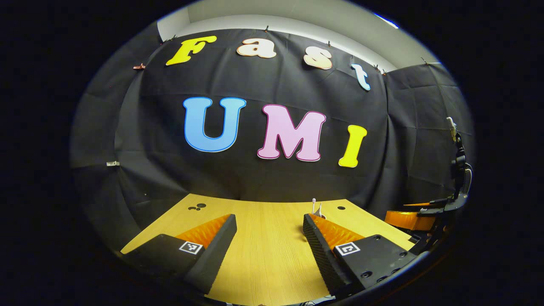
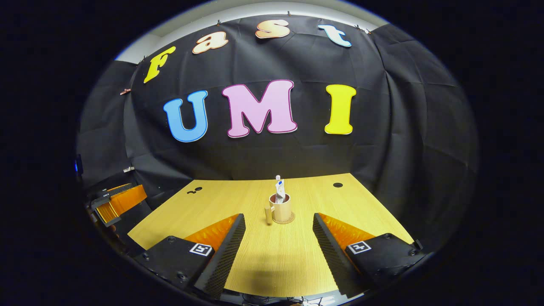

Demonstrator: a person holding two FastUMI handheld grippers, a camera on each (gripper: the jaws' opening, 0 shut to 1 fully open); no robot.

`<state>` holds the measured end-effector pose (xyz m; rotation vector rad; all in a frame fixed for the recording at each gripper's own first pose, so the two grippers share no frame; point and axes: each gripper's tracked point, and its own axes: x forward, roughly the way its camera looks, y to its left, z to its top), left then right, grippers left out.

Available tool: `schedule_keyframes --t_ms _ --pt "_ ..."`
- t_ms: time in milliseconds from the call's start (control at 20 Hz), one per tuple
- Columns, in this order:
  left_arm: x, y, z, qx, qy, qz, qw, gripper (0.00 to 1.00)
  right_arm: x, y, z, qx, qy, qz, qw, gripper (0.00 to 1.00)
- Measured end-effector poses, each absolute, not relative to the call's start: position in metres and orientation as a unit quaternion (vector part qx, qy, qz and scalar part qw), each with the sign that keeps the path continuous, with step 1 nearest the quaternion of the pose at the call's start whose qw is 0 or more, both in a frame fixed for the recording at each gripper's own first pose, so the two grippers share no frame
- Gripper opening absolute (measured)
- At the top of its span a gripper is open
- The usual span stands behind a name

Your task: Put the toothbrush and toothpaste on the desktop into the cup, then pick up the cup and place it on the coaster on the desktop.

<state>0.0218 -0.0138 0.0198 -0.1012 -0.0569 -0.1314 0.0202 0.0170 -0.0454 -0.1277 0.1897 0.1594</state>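
The left gripper (image 1: 269,231) hovers above the near part of the desk, its two fingers spread wide apart with nothing between them, pointing toward the far wall. The right gripper (image 2: 278,231) hangs likewise, level and low, fingers parted and empty. From the right gripper view the left gripper shows at the far left edge; from the left gripper view the right gripper shows at the right edge.
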Motion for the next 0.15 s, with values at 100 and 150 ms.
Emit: schedule_keyframes --t_ms 100,150 --pt "0.0222 -0.0111 0.0163 -0.053 -0.024 -0.065 0.996 0.98 0.0211 0.0193 -0.0447 -0.061 0.094 0.075 0.991 0.98" --pt "0.0220 -0.0112 0.0135 -0.053 -0.020 -0.066 0.996 0.98 0.0219 0.0213 -0.0440 -0.057 0.093 0.072 0.991 0.98"
